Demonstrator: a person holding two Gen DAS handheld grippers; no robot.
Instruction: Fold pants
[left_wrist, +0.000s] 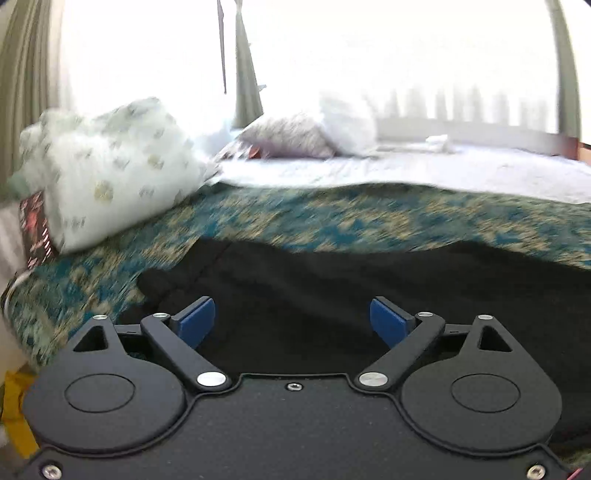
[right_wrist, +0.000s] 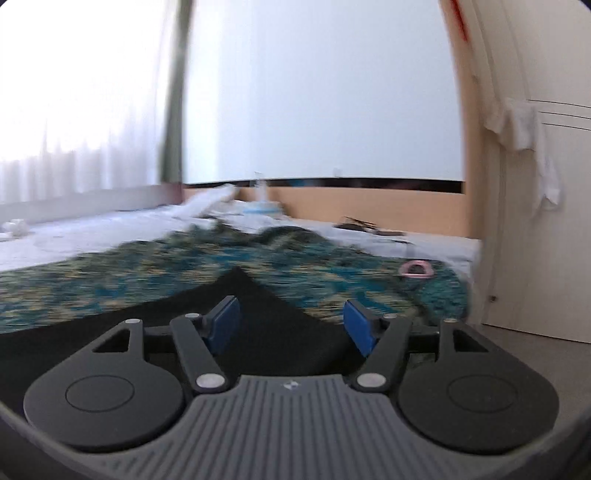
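Note:
Black pants (left_wrist: 332, 280) lie flat on a teal and gold patterned bedspread (left_wrist: 295, 218). In the left wrist view my left gripper (left_wrist: 291, 321) is open, its blue pads wide apart just above the pants near their left end. In the right wrist view the pants (right_wrist: 236, 291) end in a pointed corner. My right gripper (right_wrist: 291, 326) is open and empty, low over that corner, with its right pad over the bedspread (right_wrist: 147, 273).
A white patterned pillow (left_wrist: 110, 170) lies at the left and more pillows (left_wrist: 295, 136) behind. White sheet (left_wrist: 443, 166) covers the far bed. A pink ring object (right_wrist: 415, 268) lies on the bedspread at the right. A wooden headboard (right_wrist: 369, 206) and a cupboard (right_wrist: 535, 221) stand beyond.

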